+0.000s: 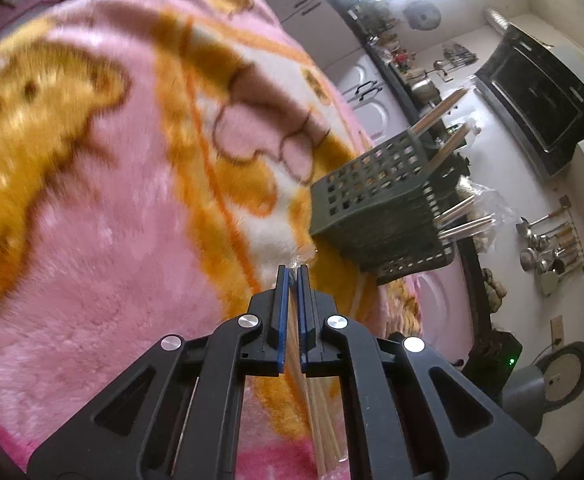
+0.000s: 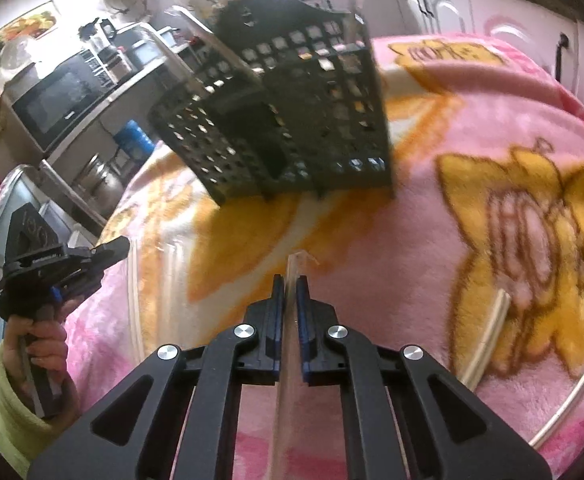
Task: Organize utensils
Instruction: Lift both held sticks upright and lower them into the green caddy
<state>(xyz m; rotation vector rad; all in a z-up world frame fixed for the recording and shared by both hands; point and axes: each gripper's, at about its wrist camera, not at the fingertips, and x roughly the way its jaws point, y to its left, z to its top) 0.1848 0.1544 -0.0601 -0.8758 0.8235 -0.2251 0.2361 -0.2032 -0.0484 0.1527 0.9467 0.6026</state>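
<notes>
A dark green perforated utensil basket (image 1: 379,204) stands on a pink and orange blanket, with several wrapped chopstick packs sticking out of it; it also shows in the right wrist view (image 2: 292,120). My left gripper (image 1: 293,270) is shut on a clear-wrapped pack of wooden chopsticks (image 1: 323,408), held short of the basket. My right gripper (image 2: 290,280) is shut on another clear-wrapped chopstick pack (image 2: 288,360) in front of the basket. The left gripper also appears at the left in the right wrist view (image 2: 64,264), held by a hand.
Two wrapped chopstick packs (image 2: 487,340) lie on the blanket (image 2: 411,260) at the right. Another pack (image 2: 134,300) lies at the left. A microwave (image 2: 56,100) and kitchen counters stand beyond the blanket's edge.
</notes>
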